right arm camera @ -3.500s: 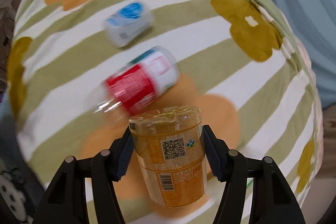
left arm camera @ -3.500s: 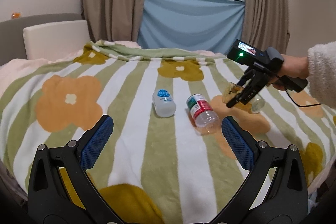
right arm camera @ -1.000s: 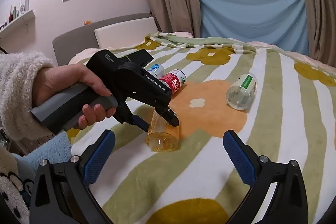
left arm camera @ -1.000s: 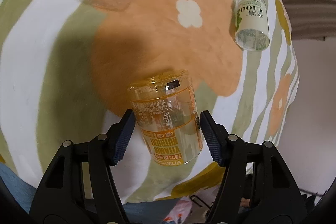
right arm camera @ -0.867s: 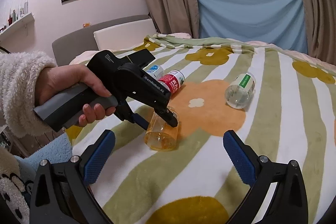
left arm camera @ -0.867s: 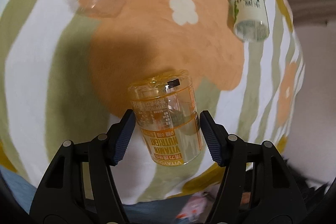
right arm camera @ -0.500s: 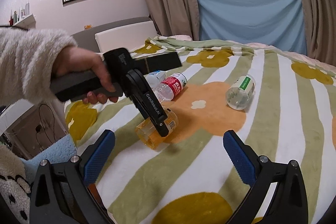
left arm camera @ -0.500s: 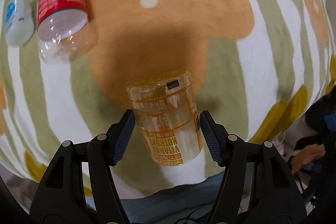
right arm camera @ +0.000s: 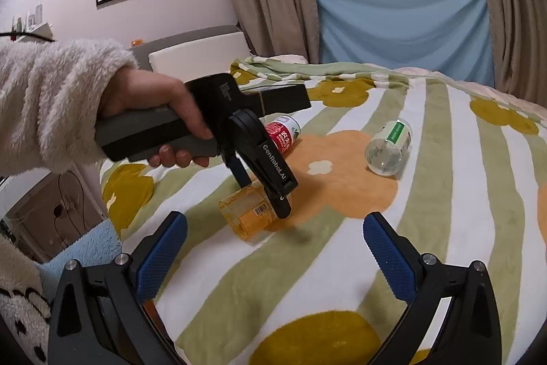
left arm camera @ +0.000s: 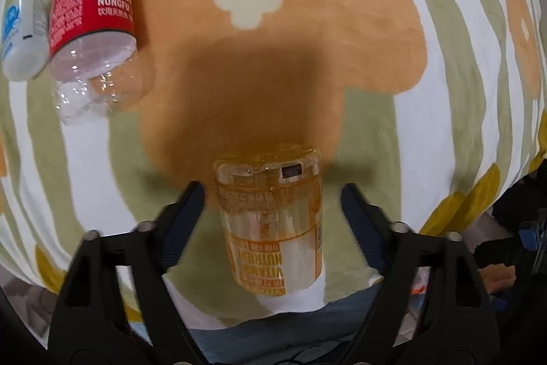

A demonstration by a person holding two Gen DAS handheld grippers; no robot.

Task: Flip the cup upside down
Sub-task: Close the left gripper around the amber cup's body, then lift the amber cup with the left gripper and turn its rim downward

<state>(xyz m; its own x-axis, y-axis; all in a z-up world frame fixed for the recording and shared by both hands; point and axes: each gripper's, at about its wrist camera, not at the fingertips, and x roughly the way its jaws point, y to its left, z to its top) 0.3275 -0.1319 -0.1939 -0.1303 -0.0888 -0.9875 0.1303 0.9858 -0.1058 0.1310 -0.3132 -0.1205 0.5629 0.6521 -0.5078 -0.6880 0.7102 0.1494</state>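
Note:
The clear orange-labelled cup (left arm camera: 273, 221) sits between the fingers of my left gripper (left arm camera: 273, 204), its closed base pointing away toward the blanket. The jaws stand apart from the cup's sides, with a gap on each side. In the right wrist view the cup (right arm camera: 248, 213) lies tilted on the flowered blanket (right arm camera: 461, 194) under the left gripper (right arm camera: 270, 194). My right gripper (right arm camera: 275, 248) is open and empty, held back above the blanket's near part.
A red-labelled clear cup (left arm camera: 92, 23) and a small white-and-blue container (left arm camera: 22, 37) lie at the left. A green-labelled cup (right arm camera: 389, 146) lies on its side at the right. The bed edge and floor clutter (left arm camera: 506, 255) are close on the near side.
The left gripper's jaws have opened off the orange cup, which now rests tilted on the blanket. The left hand has rotated and lowered. The right gripper has stayed still.

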